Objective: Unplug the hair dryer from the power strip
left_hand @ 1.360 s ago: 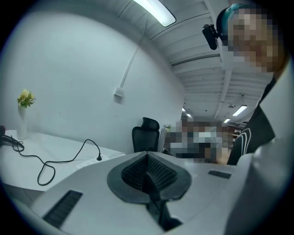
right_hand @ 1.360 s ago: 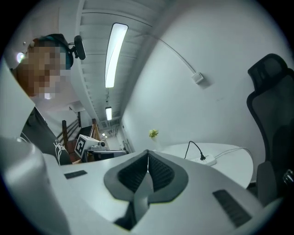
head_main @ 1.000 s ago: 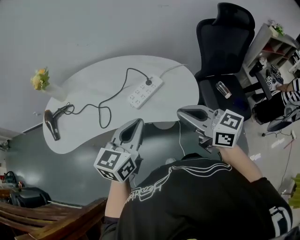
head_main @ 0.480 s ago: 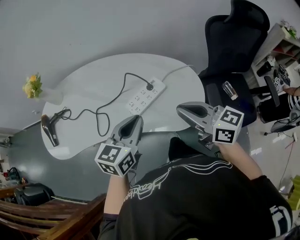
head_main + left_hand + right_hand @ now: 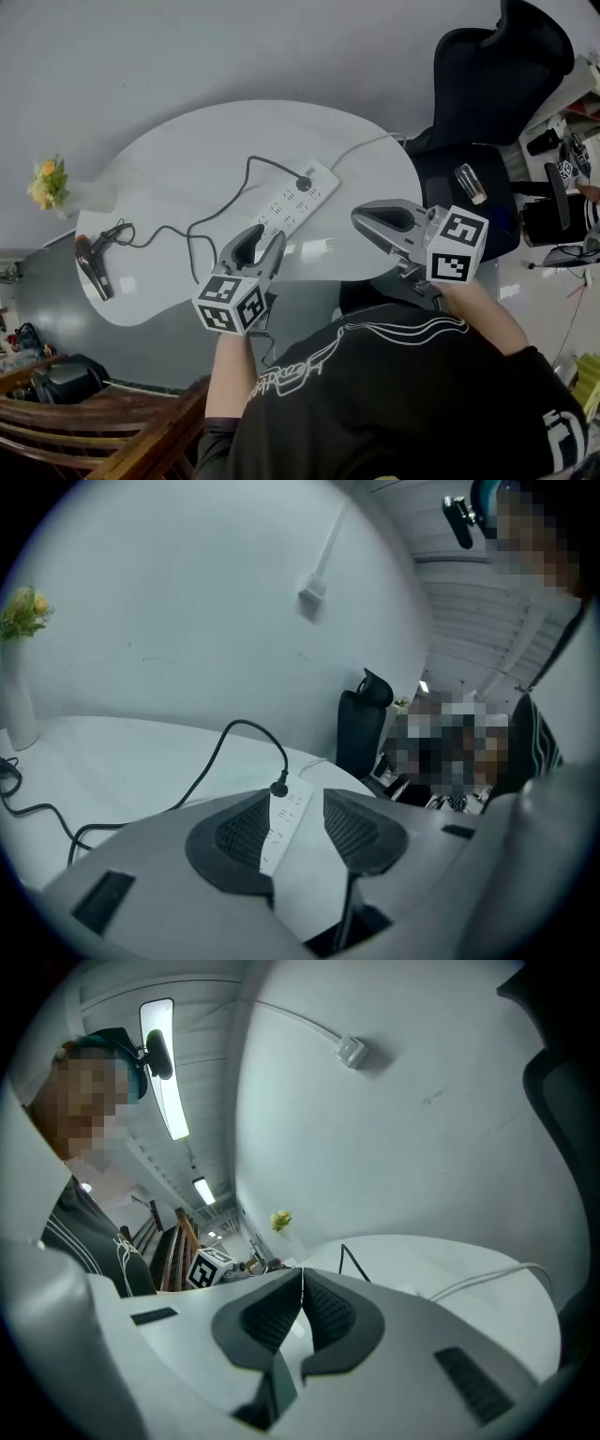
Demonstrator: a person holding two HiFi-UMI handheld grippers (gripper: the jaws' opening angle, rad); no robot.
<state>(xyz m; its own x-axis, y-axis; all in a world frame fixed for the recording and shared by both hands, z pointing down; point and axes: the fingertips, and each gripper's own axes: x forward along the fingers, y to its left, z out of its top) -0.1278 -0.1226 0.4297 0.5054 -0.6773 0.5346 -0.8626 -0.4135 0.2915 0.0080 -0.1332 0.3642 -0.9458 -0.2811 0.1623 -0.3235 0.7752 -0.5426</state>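
The white power strip point(image 5: 296, 197) lies slanted on the white table point(image 5: 187, 159), with a black plug point(image 5: 303, 183) in its far end. From the plug a black cord point(image 5: 202, 220) runs left to the dark hair dryer point(image 5: 93, 267) at the table's left edge. My left gripper point(image 5: 266, 236) hovers over the near table edge, just short of the strip. Its jaws have just been opening and are open, with nothing between them. In the left gripper view the strip point(image 5: 286, 817) and plug point(image 5: 278, 787) show beyond the left gripper point(image 5: 295, 803). My right gripper point(image 5: 359, 216) is shut and empty at the right.
A vase of yellow flowers point(image 5: 52, 183) stands at the table's far left. The strip's white cable point(image 5: 361, 145) leads off the right edge. A black office chair point(image 5: 497, 66) with a small bottle point(image 5: 471, 183) on its seat stands to the right. A wooden bench point(image 5: 84, 431) is at the lower left.
Both grippers have moved forward and down towards the table. The left gripper's jaws, shut before, now stand apart. The right gripper's jaws stay shut.
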